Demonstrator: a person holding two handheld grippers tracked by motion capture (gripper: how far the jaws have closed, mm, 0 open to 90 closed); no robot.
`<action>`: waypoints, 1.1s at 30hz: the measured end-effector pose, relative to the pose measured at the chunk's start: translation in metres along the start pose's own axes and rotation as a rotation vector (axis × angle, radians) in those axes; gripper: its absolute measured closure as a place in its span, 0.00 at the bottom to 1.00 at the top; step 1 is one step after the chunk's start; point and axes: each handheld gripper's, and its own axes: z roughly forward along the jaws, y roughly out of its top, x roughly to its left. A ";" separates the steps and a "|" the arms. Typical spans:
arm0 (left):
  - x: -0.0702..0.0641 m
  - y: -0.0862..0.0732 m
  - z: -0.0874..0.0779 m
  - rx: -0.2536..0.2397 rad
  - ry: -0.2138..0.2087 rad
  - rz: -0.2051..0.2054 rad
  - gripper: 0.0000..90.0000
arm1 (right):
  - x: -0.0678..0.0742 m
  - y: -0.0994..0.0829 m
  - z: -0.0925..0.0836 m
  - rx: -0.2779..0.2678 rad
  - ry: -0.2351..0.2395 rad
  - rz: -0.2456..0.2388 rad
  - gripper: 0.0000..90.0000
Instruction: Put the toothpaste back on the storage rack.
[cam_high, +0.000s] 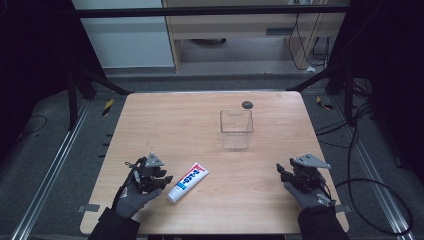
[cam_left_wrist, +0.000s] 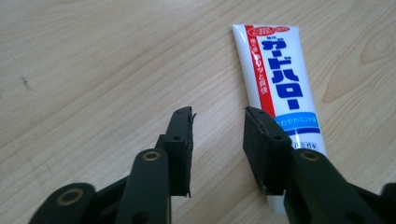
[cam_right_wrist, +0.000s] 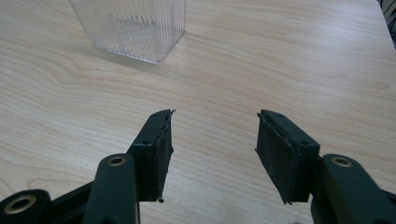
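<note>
A white toothpaste tube (cam_high: 187, 181) with red and blue print lies flat on the wooden table (cam_high: 170, 120), near the front left. My left gripper (cam_high: 166, 179) rests just left of the tube, its jaws open over bare wood. In the left gripper view the tube (cam_left_wrist: 280, 88) lies beside and partly under the right-hand jaw, and nothing sits between the fingertips of that gripper (cam_left_wrist: 218, 112). My right gripper (cam_high: 281, 170) sits at the front right, open and empty. In its own view the right gripper (cam_right_wrist: 215, 114) points towards a clear ribbed container (cam_right_wrist: 130, 25).
The clear square container (cam_high: 236, 129) stands upright in the middle right of the table. A small dark round object (cam_high: 247, 104) lies behind it near the far edge. Cables and metal rails run along the floor on both sides.
</note>
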 end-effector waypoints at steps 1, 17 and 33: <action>0.000 0.002 0.000 0.000 -0.004 -0.006 0.64 | 0.000 0.000 0.000 0.001 0.000 0.002 0.50; -0.003 0.030 -0.011 -0.022 0.006 0.011 0.42 | -0.002 0.000 -0.001 -0.003 -0.002 0.009 0.49; -0.009 0.062 -0.002 0.013 -0.011 0.039 0.36 | -0.003 0.002 0.000 -0.007 -0.014 0.001 0.47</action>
